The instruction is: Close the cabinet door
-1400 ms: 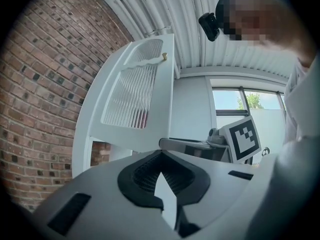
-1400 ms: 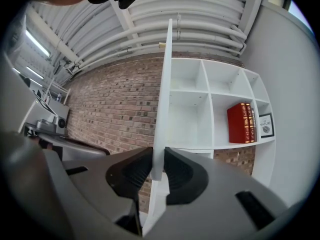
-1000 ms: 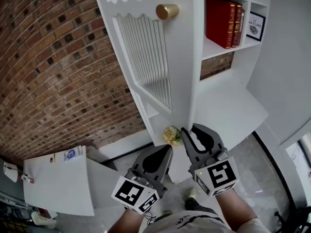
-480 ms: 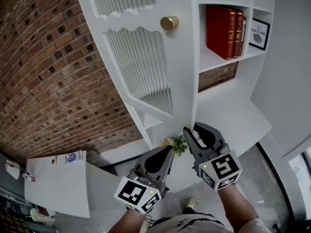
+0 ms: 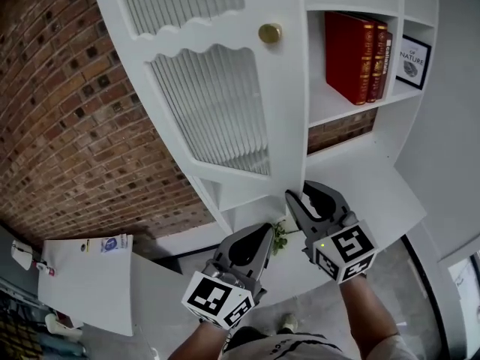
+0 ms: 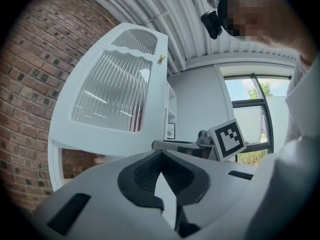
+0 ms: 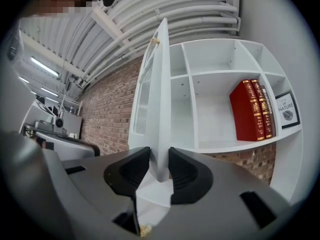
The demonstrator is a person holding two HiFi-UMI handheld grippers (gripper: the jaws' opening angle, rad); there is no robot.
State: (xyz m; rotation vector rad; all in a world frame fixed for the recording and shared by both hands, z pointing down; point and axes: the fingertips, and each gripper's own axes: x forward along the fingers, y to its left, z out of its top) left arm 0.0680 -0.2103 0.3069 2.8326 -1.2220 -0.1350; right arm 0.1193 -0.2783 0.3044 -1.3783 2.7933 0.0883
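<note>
The cabinet door (image 5: 225, 103), white with ribbed glass panels and a brass knob (image 5: 270, 32), was seen standing ajar. Its free edge was set just in front of the shelf compartment holding the red books (image 5: 356, 55). Its lower corner was enclosed by the jaws of the right gripper (image 5: 298, 192). These jaws were opening, though the pads were seen close against both faces with no gap discernible. The left gripper (image 5: 265, 229) was held just beside the right one, nearer the person, with its jaws clenched together on nothing. Both grippers were pointed level toward the cabinet.
</note>
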